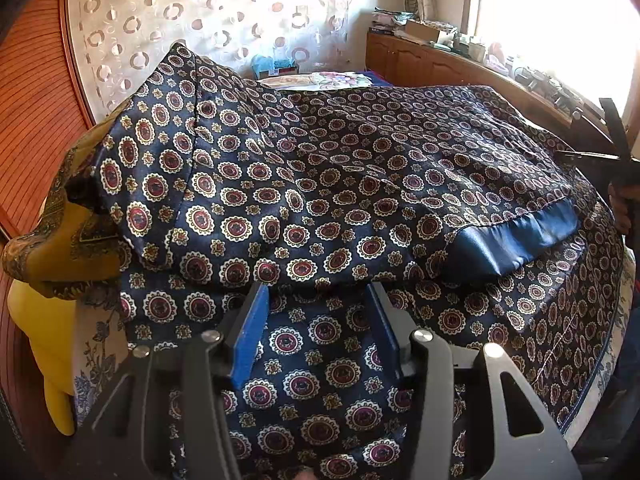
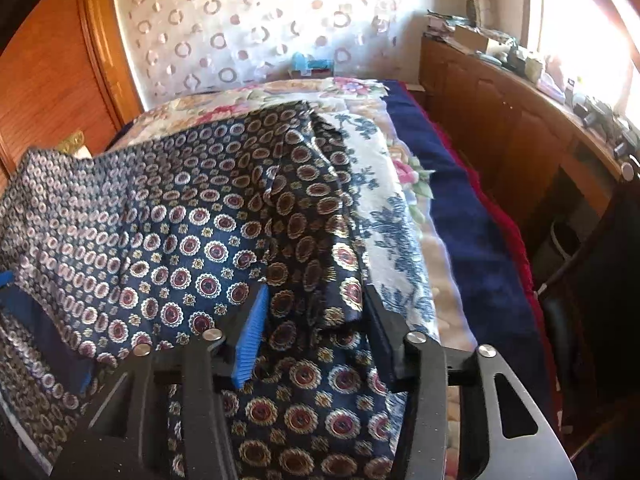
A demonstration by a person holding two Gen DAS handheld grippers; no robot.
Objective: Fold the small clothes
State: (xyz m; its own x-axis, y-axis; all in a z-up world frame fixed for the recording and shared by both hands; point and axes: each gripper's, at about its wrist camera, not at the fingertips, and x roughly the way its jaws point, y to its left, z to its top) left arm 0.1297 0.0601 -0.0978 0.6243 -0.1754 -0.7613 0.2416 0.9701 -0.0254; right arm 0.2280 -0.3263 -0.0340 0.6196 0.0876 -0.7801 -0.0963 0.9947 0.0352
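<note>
both grippers tilted over garment (image 1: 320, 184)

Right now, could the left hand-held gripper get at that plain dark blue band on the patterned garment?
Probably yes. The plain blue band lies on top of the patterned garment, ahead and to the right of the left hand-held gripper, with only flat cloth between them and nothing covering it.

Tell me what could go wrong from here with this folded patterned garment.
1. The silky navy medallion-print garment lies loose between the left gripper fingers; a pinch may catch only the top layer.
2. The right gripper sits on bunched folds at the bed's edge; tugging may undo the fold or slide fabric off.
</note>
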